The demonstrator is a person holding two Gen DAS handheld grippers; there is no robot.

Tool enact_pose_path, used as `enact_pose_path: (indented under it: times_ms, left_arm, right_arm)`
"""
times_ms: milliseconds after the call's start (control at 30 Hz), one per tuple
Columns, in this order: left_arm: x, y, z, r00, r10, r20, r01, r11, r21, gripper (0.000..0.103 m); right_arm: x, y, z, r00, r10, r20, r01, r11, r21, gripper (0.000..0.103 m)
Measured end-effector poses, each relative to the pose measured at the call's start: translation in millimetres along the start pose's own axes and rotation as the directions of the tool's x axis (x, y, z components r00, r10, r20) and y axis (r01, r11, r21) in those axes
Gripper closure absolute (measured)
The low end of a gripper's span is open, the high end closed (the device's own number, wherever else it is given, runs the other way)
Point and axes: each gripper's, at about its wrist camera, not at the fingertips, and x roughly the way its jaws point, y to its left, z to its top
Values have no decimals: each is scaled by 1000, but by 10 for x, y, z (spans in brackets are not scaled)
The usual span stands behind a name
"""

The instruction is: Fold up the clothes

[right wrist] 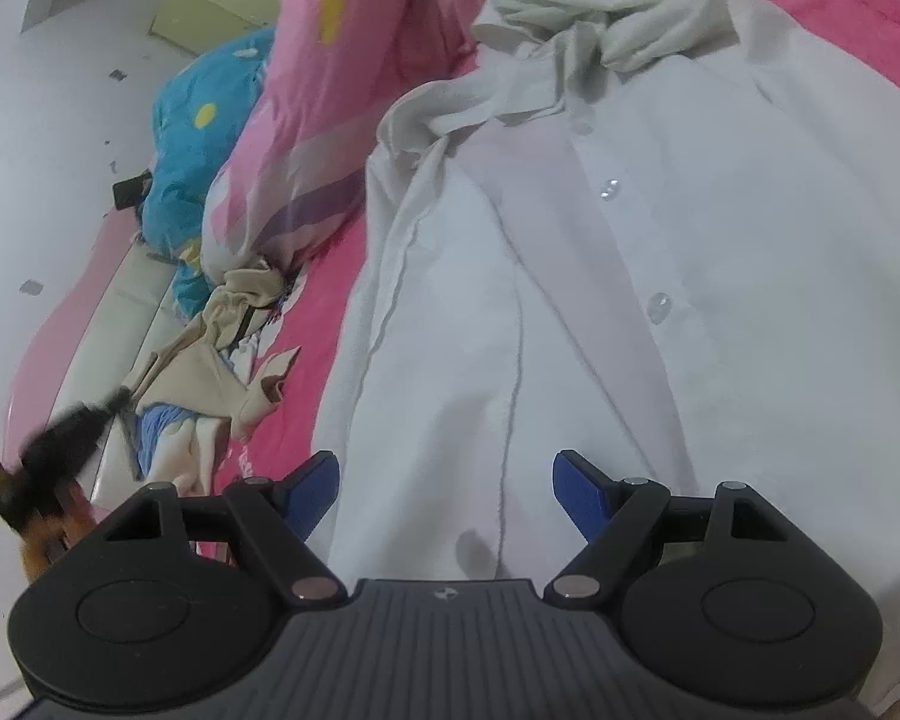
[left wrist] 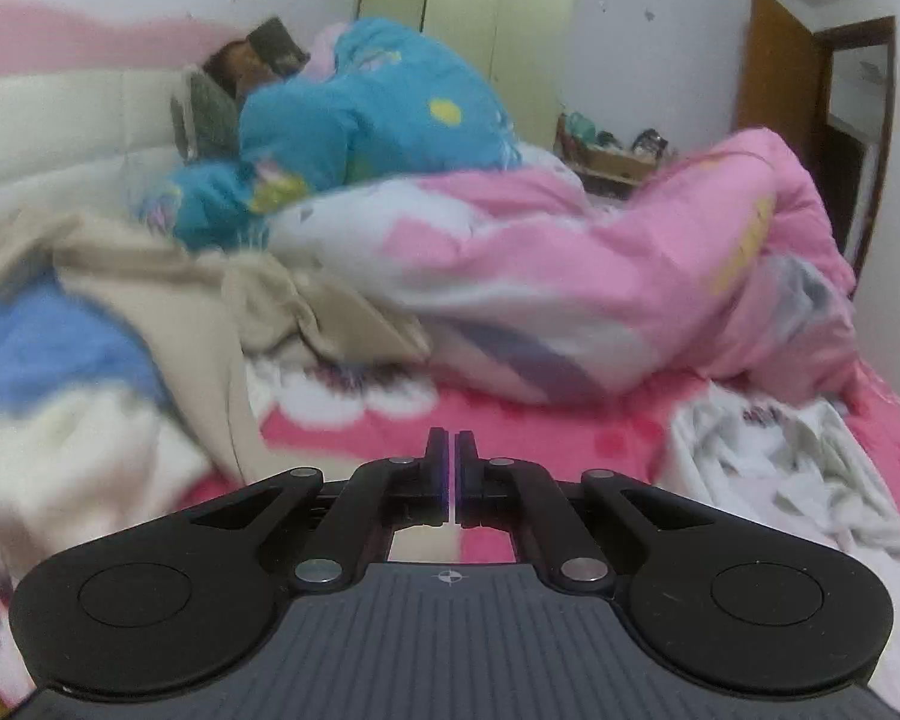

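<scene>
The left gripper (left wrist: pixel 452 450) is angling slightly downward over the pink patterned bedsheet (left wrist: pixel 342 432), its jaws pressed together on nothing. The right gripper (right wrist: pixel 447 471) is tilting down over the white button-front shirt (right wrist: pixel 600 300), its blue-padded jaws spread wide above the cloth. The shirt is lying across the bed, its crumpled collar beside the pink quilt (right wrist: pixel 342 90). Beige clothes (left wrist: pixel 168 288) are lying near the cream headboard (left wrist: pixel 60 126).

shirt (right wrist: pixel 600 300) on bed (right wrist: pixel 330 312), quilt (right wrist: pixel 330 90) behind
</scene>
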Motion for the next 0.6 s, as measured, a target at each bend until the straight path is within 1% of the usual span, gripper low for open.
enact_pose_path:
  times_ms: [33, 67, 100, 133, 167, 200, 233, 267, 300, 333, 400, 433, 500, 533, 567, 600]
  left_arm:
    - [25, -6, 103, 1000, -10, 0, 10, 1000, 17, 102]
    - [1, -82, 111, 999, -37, -4, 37, 998, 52, 100]
    - [-31, -188, 54, 997, -69, -20, 71, 993, 96, 97]
    - [-49, -301, -78, 991, -123, -59, 130, 983, 129, 83]
    - [-68, -414, -209, 979, -175, -100, 190, 969, 159, 63]
    - [-86, -528, -353, 964, -223, -146, 248, 951, 184, 55]
    - [-99, -642, -548, 943, -259, -210, 301, 932, 201, 43]
    - [-111, -757, -744, 916, -292, -274, 354, 911, 213, 39]
    - [-126, -872, -939, 888, -315, -334, 400, 888, 226, 39]
    - [-148, -990, -1137, 872, -309, -378, 419, 872, 254, 37]
    - [-191, -1221, -1522, 840, -290, -458, 456, 835, 308, 29]
    - [-214, -1310, -1664, 843, -266, -468, 451, 824, 343, 24]
    - [-222, -1418, -1869, 870, -194, -452, 394, 825, 404, 25]
    - [-218, -1432, -1914, 883, -167, -439, 365, 833, 416, 35]
    - [-217, -1435, -1942, 891, -148, -429, 342, 841, 420, 49]
    - [-232, -1396, -1891, 889, -164, -428, 346, 853, 392, 59]
  right_arm:
    - [-3, -8, 6, 1000, -4, 6, 4, 1000, 0, 21]
    - [-10, -11, 10, 1000, -7, 14, 7, 1000, -2, 21]
    - [-18, -15, 12, 1000, -7, 21, 7, 1000, -4, 21]
    - [-21, -26, 14, 1000, -6, 26, 6, 1000, -2, 21]
    - [-17, -47, 18, 1000, -4, 27, 4, 1000, 4, 21]
    - [0, -65, 23, 1000, -4, 23, 4, 1000, 13, 21]
    - [18, -82, 30, 1000, -4, 19, 4, 1000, 21, 21]
    - [41, -96, 37, 1000, -5, 12, 5, 1000, 27, 21]
    - [62, -98, 44, 1000, -7, 5, 7, 1000, 29, 21]
    - [73, -87, 49, 1000, -6, 1, 6, 1000, 24, 21]
    - [78, -53, 51, 1000, 2, -3, -2, 1000, 9, 21]
    - [75, -39, 49, 1000, 6, -3, -6, 1000, 3, 21]
    - [55, -40, 28, 1000, 17, 0, -17, 1000, 6, 21]
    - [43, -48, 14, 1000, 22, 1, -22, 1000, 11, 21]
    - [26, -64, -2, 1000, 27, 2, -27, 999, 21, 21]
    - [8, -83, -17, 1000, 31, 5, -31, 999, 31, 21]
